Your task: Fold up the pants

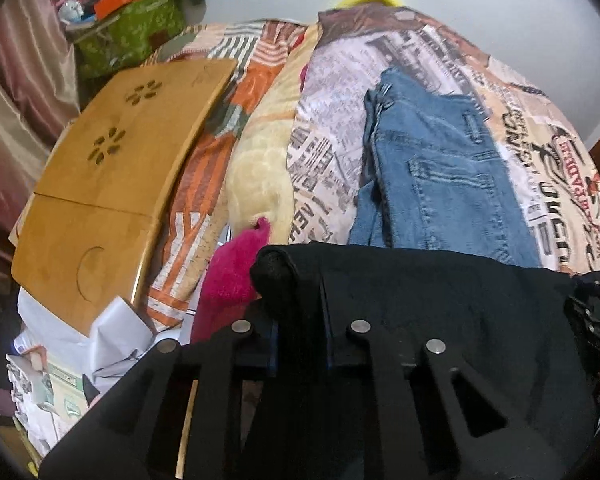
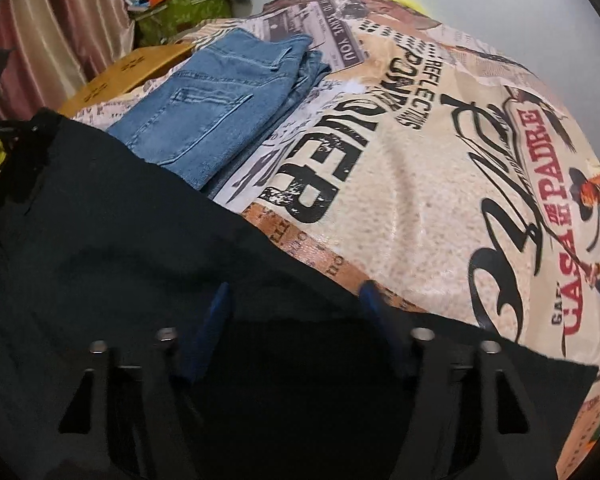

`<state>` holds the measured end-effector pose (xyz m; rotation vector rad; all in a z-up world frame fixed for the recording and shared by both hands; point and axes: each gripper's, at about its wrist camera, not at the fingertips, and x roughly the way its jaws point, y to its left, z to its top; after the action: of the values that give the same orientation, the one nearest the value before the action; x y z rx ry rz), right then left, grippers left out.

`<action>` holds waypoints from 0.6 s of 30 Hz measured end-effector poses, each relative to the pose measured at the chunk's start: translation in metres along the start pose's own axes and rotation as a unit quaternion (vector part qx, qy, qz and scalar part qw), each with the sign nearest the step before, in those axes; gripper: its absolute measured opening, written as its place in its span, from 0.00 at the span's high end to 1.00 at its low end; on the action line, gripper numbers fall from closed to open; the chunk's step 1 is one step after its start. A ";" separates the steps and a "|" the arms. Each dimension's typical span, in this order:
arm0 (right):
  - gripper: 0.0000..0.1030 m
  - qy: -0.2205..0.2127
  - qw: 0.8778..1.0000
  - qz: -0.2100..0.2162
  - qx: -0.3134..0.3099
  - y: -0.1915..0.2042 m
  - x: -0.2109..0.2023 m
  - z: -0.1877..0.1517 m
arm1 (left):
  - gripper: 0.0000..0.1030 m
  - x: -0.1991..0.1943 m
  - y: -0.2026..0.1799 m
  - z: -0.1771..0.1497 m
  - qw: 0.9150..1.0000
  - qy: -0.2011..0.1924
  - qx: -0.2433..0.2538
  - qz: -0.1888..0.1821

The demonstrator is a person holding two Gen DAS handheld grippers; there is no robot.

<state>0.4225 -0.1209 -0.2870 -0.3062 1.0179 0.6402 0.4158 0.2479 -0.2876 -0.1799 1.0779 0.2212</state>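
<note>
The black fabric pants [image 1: 440, 300] lie spread across the near edge of the bed, directly under and in front of both grippers. In the left wrist view the left gripper [image 1: 298, 320] has its two fingers drawn close together, clenched on a bunched corner of the black fabric that sticks up as a rounded lump between the fingertips, at the left end of the garment. From there the dark cloth stretches to the right across the foreground.

In the right wrist view the right gripper [image 2: 294, 316] is released, its blue-padded fingers [image 2: 212, 332] standing wide apart. The black pants [image 2: 140, 240] fill the space between and below those fingers and run up to the left; the cloth's far edge passes just past the fingertips, whether the pads touch it cannot be told.

Beyond the black garment lies a folded pair of blue denim jeans [image 2: 220, 96], resting on the cream printed bedspread with newspaper and lettering patterns [image 2: 420, 200], its near end tucked behind the black cloth's edge. To the left in the left wrist view sit a golden wooden lap tray with flower-shaped cutouts [image 1: 112, 168], a pale yellow plush blanket [image 1: 260, 168] and a magenta fuzzy cloth [image 1: 232, 280] just beside the gripped corner
</note>
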 end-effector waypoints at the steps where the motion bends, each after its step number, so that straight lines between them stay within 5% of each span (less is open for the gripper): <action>1: 0.68 0.000 1.000 -0.001 -0.001 0.000 -0.001 0.000 | 0.85 -0.005 -0.001 0.000 1.000 -0.004 0.003 -0.001; 3: 0.92 0.001 1.000 0.010 -0.007 0.002 -0.005 -0.001 | 0.85 -0.015 -0.005 0.001 1.000 -0.013 0.010 -0.001; 18: 0.95 -0.118 0.990 -0.066 0.033 -0.016 -0.088 0.032 | 0.85 -0.066 -0.034 0.026 0.996 -0.077 0.030 -0.028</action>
<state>0.4229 -0.1477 -0.1958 -0.2321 0.7819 0.5085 0.4174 0.2157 -0.2157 -0.1368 0.9233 0.1491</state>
